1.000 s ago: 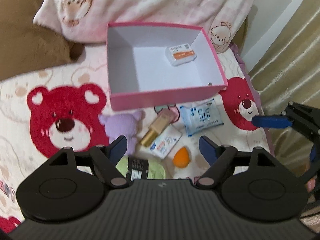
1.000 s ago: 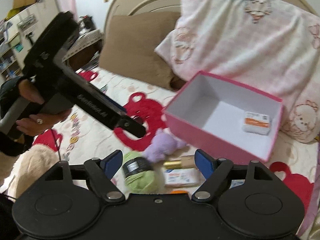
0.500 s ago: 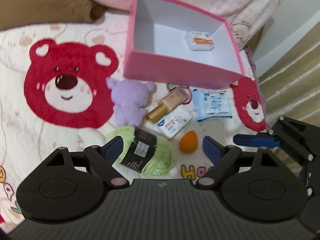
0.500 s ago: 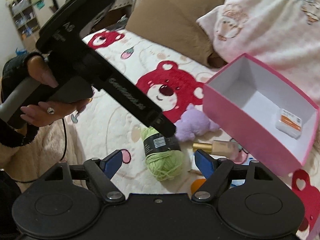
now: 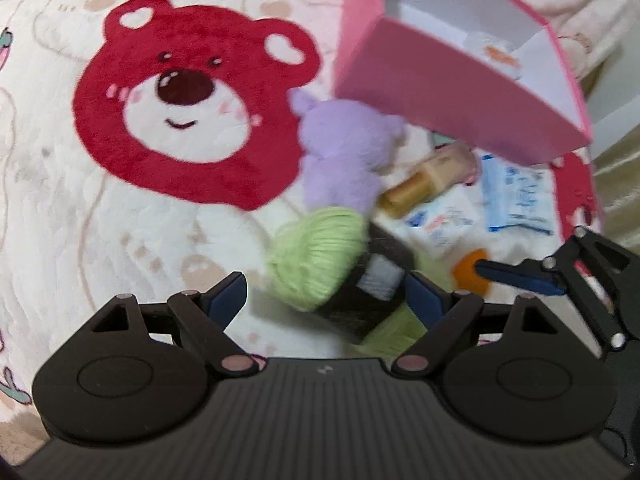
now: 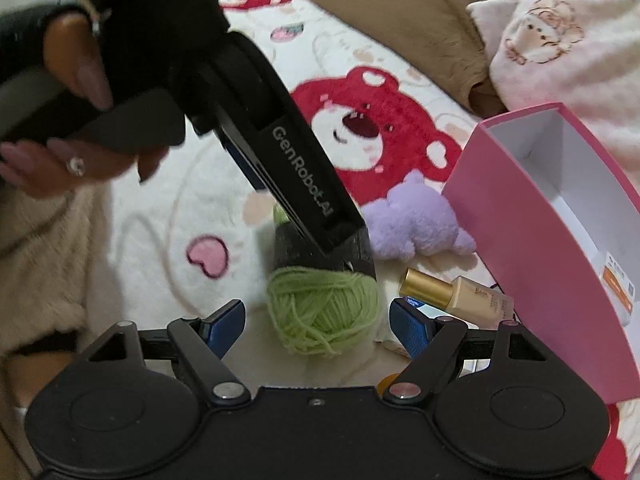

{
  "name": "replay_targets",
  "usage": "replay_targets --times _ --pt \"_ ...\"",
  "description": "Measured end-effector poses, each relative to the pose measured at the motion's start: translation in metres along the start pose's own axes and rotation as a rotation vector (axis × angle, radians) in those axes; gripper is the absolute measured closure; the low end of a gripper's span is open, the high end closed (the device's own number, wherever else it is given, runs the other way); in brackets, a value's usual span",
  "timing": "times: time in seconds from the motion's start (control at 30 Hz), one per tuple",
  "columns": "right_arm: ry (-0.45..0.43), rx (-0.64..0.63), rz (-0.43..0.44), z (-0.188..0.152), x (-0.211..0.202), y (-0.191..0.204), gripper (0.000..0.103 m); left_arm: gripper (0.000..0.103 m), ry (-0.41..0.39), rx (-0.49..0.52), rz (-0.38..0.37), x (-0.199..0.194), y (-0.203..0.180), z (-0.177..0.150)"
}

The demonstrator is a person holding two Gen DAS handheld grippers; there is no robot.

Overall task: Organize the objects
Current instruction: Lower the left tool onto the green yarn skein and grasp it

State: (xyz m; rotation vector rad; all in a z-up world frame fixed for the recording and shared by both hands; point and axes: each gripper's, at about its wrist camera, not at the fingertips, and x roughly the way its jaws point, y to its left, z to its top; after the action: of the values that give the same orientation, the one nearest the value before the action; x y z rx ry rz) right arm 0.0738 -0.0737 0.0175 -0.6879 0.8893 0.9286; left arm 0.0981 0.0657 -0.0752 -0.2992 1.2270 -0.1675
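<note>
A green yarn ball [image 5: 316, 252] with a black label lies on the bear-print bedspread, and both grippers hover over it. My left gripper [image 5: 326, 296] is open, with the yarn just ahead between its blue fingers. My right gripper [image 6: 318, 322] is open too. The yarn ball [image 6: 324, 312] sits between its pads without touching them. In the right wrist view the left gripper [image 6: 342, 240] slants down onto the yarn's label. An open pink box [image 5: 452, 108] stands behind, holding a small white-and-orange box [image 5: 496, 50].
A purple plush [image 5: 344, 156], a foundation bottle [image 5: 428, 180], a white packet [image 5: 444, 220], a blue wipes pack [image 5: 516, 196] and an orange sponge [image 5: 466, 270] crowd the yarn. A brown pillow [image 6: 420, 20] and a pink blanket [image 6: 560, 40] lie behind. A hand [image 6: 72, 132] holds the left gripper.
Both grippers have come down toward the pile, and the yarn ball now looms large between their fingers. The left jaws have spread a little wider.
</note>
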Motion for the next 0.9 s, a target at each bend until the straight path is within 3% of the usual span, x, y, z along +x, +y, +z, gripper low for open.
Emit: replay_targets --times 0.23,0.4,0.47,0.6,0.73,0.9 --pt "0.046 -0.080 -0.029 0.001 0.028 0.005 0.020 0.013 0.001 -0.086 -0.148 0.018 0.023 -0.003" --pt "0.092 -0.123 -0.066 0.000 0.051 0.004 0.020 0.018 -0.048 -0.064 -0.171 0.022 0.013 -0.012" --pt "0.100 -0.078 -0.051 -0.002 0.057 -0.001 0.020 0.026 -0.059 -0.065 -0.203 0.022 0.011 -0.014" --pt "0.075 0.048 -0.017 -0.008 0.054 -0.011 0.032 0.035 -0.088 -0.072 -0.235 0.021 0.007 -0.016" --pt "0.034 0.249 0.027 -0.012 0.036 -0.025 0.039 0.036 -0.129 -0.049 -0.258 0.011 0.003 -0.016" --pt "-0.016 0.398 0.074 -0.022 0.015 -0.033 0.041 0.031 -0.149 -0.069 -0.288 0.002 0.001 -0.015"
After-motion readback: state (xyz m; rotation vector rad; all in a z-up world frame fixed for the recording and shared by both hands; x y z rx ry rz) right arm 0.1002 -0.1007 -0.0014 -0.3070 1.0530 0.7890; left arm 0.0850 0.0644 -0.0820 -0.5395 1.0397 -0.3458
